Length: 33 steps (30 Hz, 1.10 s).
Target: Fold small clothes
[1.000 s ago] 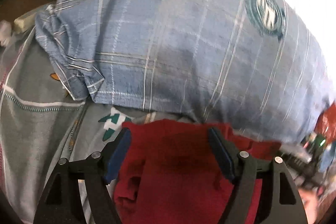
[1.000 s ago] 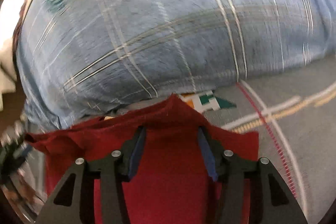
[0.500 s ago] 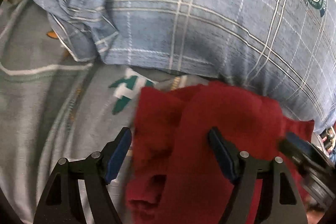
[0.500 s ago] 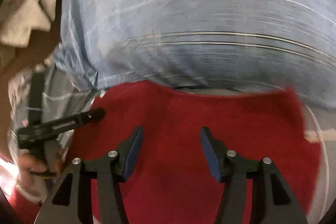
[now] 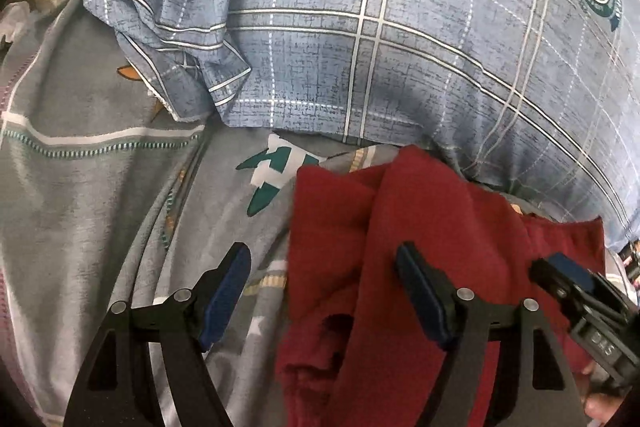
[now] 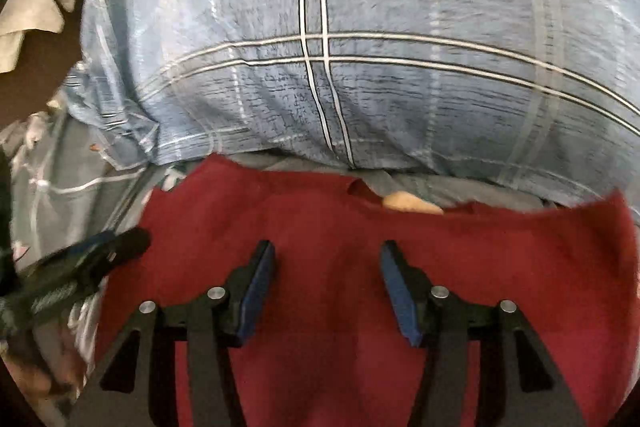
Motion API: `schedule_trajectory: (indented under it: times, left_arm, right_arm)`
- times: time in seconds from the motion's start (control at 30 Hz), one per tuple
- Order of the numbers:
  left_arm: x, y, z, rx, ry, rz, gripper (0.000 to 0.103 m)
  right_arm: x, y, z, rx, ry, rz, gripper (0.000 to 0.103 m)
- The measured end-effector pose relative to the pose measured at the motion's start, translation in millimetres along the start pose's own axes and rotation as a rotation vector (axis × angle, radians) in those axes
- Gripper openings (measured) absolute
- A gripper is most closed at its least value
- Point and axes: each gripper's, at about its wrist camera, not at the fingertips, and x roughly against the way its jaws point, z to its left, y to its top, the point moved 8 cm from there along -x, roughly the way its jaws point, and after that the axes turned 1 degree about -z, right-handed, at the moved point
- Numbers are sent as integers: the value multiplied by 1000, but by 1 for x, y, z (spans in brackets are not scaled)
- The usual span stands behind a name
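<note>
While both sets of jaws stand apart, the red garment (image 6: 328, 227) lies on the grey printed bedsheet (image 5: 92, 187), its far edge just short of the blue plaid pillow (image 5: 380, 39).

Left gripper (image 5: 324, 291): jaws wide, nothing pinched. The garment's bunched left edge sits between the blue pads (image 5: 226, 291); right pad is over the cloth, left pad over bare sheet. Cloth on this side is folded over itself in a ridge, with a dark fold lower down.

Right gripper (image 6: 326, 287): jaws about half spread, pads clear of the cloth, hovering over the flatter middle of the garment. No grip visible. Its tip also shows at the right edge of the left wrist view, over the garment's right part; the left gripper's tip shows at the left edge of the right wrist view.

A small tan patch shows at a notch in the garment's far edge; can't tell what it is. Pale cloth (image 6: 28, 7) sits at the upper left, beside the pillow. Right view is motion-blurred.
</note>
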Motion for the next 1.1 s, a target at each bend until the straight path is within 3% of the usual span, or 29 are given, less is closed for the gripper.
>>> schedule_trajectory:
  times: [0.13,0.23,0.33,0.37,0.4,0.47,0.53,0.6,0.7,0.8,1.0,1.1]
  left_arm:
    - [12,-12,2,5,-20,22,75]
    - [22,-20,1,37,-51,39,75]
    - [40,-26,8,89,-76,70,75]
    - [47,-27,12,104,-87,70,75]
    - [56,-29,16,120,-92,63,75]
    - [69,-34,27,140,-78,47,76]
    - [74,-44,35,139,-58,43,76]
    - [72,-54,40,137,-37,53,76]
    - [65,-64,39,144,-33,56,76]
    - [55,-66,38,136,-17,66,76]
    - [49,-63,34,89,-4,51,76]
    - [44,-63,34,90,-11,72,76]
  right_arm:
    - [41,-19,-39,-66,-63,-62,56]
    - [63,-25,-81,-134,-130,-91,62]
    - [52,-40,-127,-192,-252,-11,63]
    - [46,-47,-134,-221,-219,27,63]
    - [53,-46,-137,-231,-183,1,63]
    - [67,-46,-132,-240,-160,8,63]
    - [83,-43,-127,-246,-133,-41,64]
    - [88,-46,-127,-237,-150,-55,69]
    - [69,-62,-138,-231,-215,32,70]
    - [69,-62,-130,-216,-235,34,72]
    - [84,-38,-72,-165,-121,2,75]
    - [72,-20,-28,-126,-27,14,79]
